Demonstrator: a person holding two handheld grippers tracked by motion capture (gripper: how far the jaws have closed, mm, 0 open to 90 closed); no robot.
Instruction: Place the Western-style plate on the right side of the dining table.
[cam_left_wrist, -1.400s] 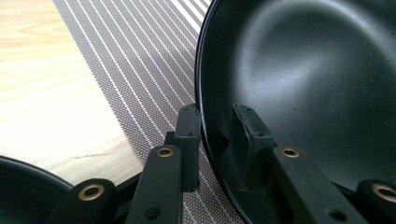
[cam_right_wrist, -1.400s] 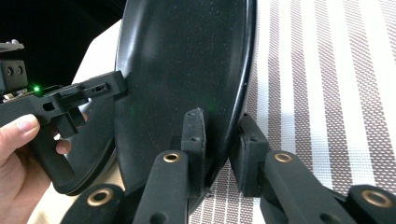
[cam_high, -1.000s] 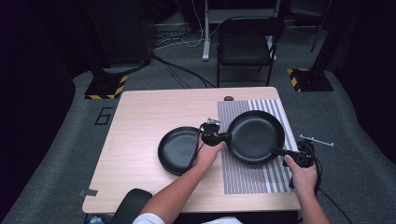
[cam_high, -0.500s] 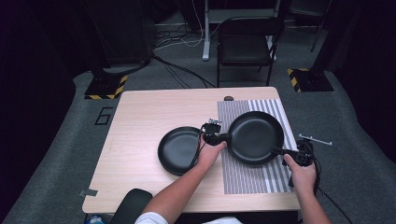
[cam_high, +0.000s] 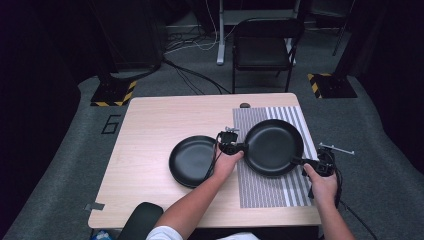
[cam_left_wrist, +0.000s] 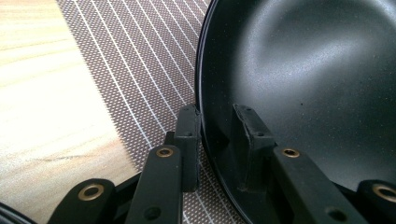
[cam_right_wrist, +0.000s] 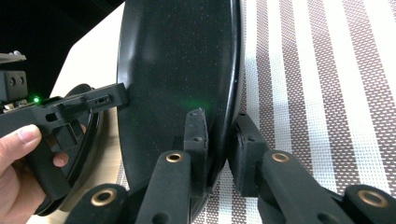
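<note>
As both grippers' jaws pinch pan (cam_high: 272, 146), forearms outstretched

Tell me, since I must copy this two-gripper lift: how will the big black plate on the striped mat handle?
The large black plate looks rigid, so it probably won't flex. Its glossy surface may slip between the jaws. The left gripper and right gripper pinch only its thin rim at opposite edges, so it could tilt if either loosens.

– What's around the table (cam_high: 150, 150)?
– Grey carpet (cam_high: 60, 165), dark all round. A black chair (cam_high: 262, 47) at twelve o'clock, cables (cam_high: 195, 75) on the floor at eleven.
– Anything else?
– Hazard-striped bases (cam_high: 112, 94) at ten and two o'clock.
</note>
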